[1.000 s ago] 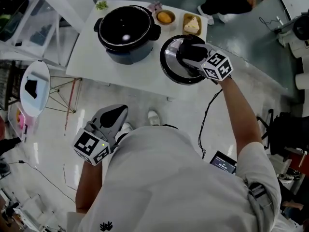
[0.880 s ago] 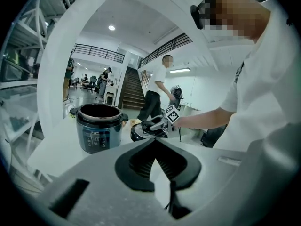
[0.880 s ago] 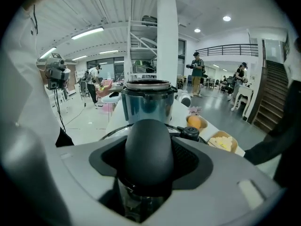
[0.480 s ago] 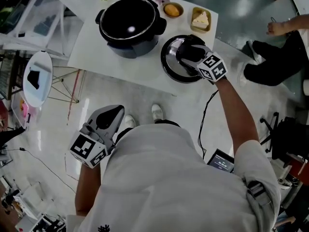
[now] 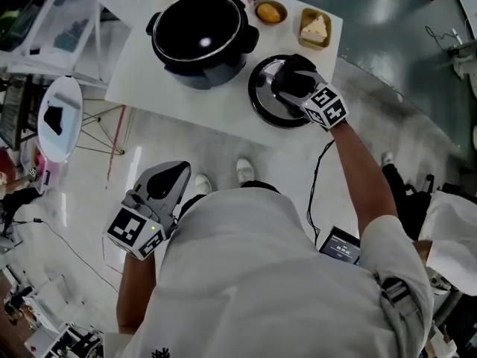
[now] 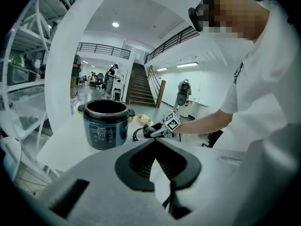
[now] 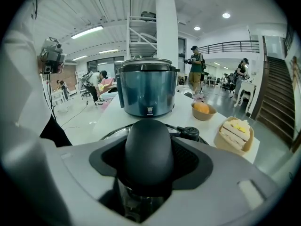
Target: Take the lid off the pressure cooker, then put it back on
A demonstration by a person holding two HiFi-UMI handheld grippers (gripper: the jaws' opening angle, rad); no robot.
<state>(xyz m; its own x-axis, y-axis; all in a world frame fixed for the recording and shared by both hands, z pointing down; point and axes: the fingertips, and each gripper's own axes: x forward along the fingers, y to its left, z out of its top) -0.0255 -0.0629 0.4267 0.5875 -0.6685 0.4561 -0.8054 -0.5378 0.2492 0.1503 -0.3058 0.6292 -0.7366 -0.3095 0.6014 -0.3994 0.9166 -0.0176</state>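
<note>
Lid (image 5: 260, 95): a round disc of shiny metal with a dark rim, lying flat on the white table (image 5: 149, 73), just right of the open pressure cooker (image 5: 200, 32), a glossy dark blue-grey pot with its rim bare. Its smooth, black, domed knob (image 7: 148, 154) sits between the ribbed pads of your right gripper (image 5: 294, 80), which is clamped on it from above. Your left gripper (image 5: 170, 181) hangs low at your side, well apart from the table, with its jaws together on nothing.
</note>
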